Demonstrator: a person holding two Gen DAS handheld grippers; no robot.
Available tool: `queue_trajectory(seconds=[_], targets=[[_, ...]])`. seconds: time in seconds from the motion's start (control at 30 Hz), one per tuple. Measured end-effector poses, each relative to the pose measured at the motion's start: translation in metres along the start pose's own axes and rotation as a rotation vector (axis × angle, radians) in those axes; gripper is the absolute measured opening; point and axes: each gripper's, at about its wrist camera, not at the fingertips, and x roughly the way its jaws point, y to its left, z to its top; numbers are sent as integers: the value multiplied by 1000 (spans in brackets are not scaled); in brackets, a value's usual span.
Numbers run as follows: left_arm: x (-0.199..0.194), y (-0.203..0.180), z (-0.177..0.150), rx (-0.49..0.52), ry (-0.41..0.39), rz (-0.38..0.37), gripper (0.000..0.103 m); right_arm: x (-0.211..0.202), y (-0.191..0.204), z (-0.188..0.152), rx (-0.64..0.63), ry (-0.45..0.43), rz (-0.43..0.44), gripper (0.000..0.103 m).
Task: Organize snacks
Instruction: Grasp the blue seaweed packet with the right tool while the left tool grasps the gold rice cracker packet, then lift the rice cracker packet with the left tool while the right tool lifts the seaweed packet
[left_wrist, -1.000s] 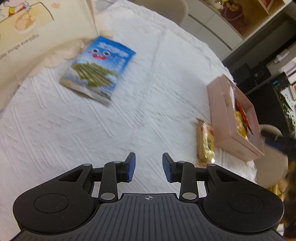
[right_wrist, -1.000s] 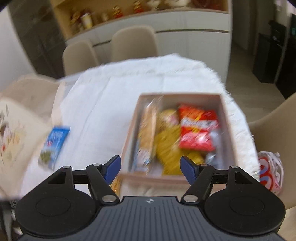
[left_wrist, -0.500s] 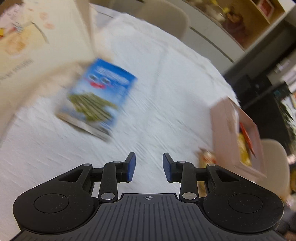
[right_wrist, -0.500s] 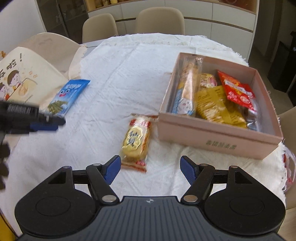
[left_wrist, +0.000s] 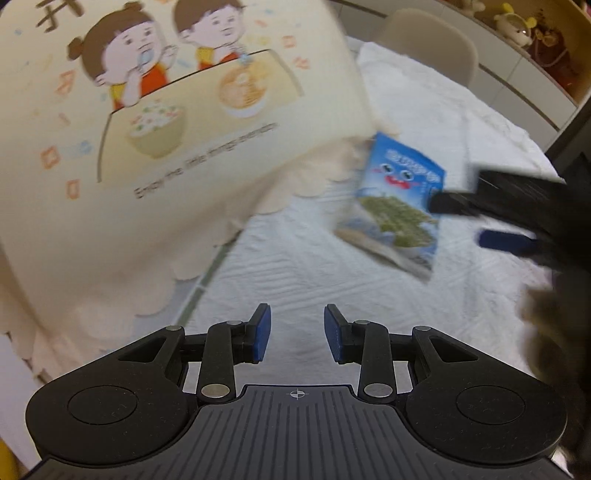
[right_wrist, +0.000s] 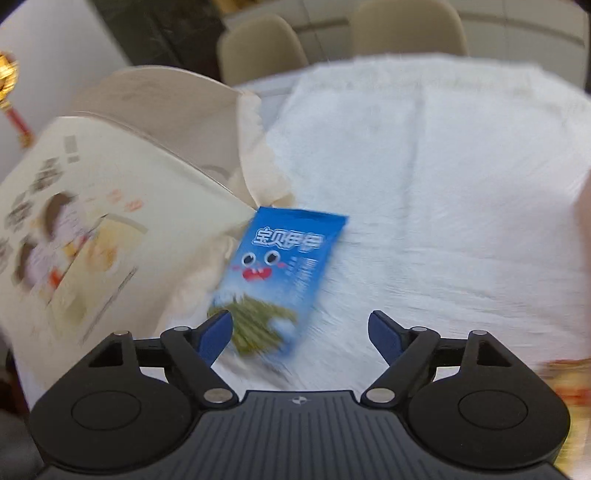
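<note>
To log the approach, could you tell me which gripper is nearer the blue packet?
Right. The right gripper hangs just over the blue packet, jaws opening, nothing gripped. The left gripper sits well short of it.

Home dining room, white-clothed table (right_wrist: 424, 166), beige chairs (right_wrist: 258, 44), toy-filled shelf (left_wrist: 535, 33)

right claw (right_wrist: 299, 332) now over blue snack packet (right_wrist: 280, 273), jaws opening wider

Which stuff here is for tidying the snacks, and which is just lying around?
For the job:
- blue snack packet
- right claw, opening over the packet
- left claw, open, empty

Just lying about:
- cartoon bag
- white tablecloth
- chairs
</note>
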Motion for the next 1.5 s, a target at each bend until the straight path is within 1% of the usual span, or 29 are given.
queue_trajectory(seconds=[0.1, 0.13, 0.17, 0.23, 0.3, 0.33, 0.37, 0.43, 0.53, 0.57, 0.67, 0.7, 0.77, 0.83, 0.9, 0.97, 1.07, 1.13, 1.17, 1.2, 1.27, 1.3, 1.33, 1.4, 1.5], targets=[[1, 6, -1, 6, 8, 17, 36, 39, 27, 9, -15, 50, -67, 81], [0, 7, -2, 8, 9, 24, 36, 48, 37, 12, -38, 50, -94, 89], [1, 9, -3, 10, 12, 29, 36, 53, 46, 14, -69, 40, -114, 92], [0, 8, -4, 18, 19, 37, 36, 68, 64, 17, -153, 61, -153, 99], [-1, 8, -5, 28, 23, 36, 36, 75, 75, 14, -241, 66, -205, 98], [-2, 7, -6, 30, 22, 35, 36, 72, 75, 12, -260, 60, -204, 96], [-3, 6, -7, 33, 21, 33, 36, 67, 72, 10, -265, 61, -194, 93], [-4, 1, -9, 44, 22, 24, 36, 53, 58, 7, -255, 63, -177, 92], [-5, -12, -12, 63, 25, -1, 36, 19, 32, -3, -257, 23, -151, 91], [-5, -16, -13, 70, 25, -11, 36, 6, 23, -8, -261, 16, -127, 91], [-9, -32, -16, 89, 25, -35, 36, -30, 0, -33, -266, 37, -39, 91], [-10, -37, -17, 90, 24, -42, 36, -41, -8, -43, -264, 32, -30, 91], [-14, -46, -18, 87, 18, -61, 36, -67, -24, -68, -271, 3, -43, 91], [-17, -57, -18, 75, 18, -110, 36, -88, -37, -92, -283, -26, -71, 91], [-16, -74, -18, 78, 35, -172, 36, -104, -50, -114, -304, -51, -98, 91], [-17, -98, -20, 105, 61, -232, 36, -121, -65, -132, -304, -66, -121, 92], [-11, -143, -25, 161, 111, -338, 36, -140, -87, -147, -269, -64, -131, 92], [-4, -180, -28, 226, 130, -382, 36, -153, -100, -159, -250, -69, -147, 92], [1, -199, -30, 266, 134, -383, 36, -159, -106, -164, -241, -72, -159, 92], [7, -216, -33, 306, 133, -368, 36, -163, -111, -170, -230, -72, -171, 92], [21, -245, -39, 374, 124, -295, 36, -167, -119, -181, -210, -63, -188, 92], [27, -256, -42, 393, 120, -263, 46, -169, -122, -186, -205, -60, -198, 92], [30, -263, -42, 389, 104, -277, 48, -171, -125, -191, -201, -58, -210, 92], [34, -275, -42, 403, 108, -275, 46, -173, -129, -200, -193, -57, -233, 92], [44, -287, -48, 453, 108, -244, 45, -171, -135, -207, -169, -47, -240, 92]])
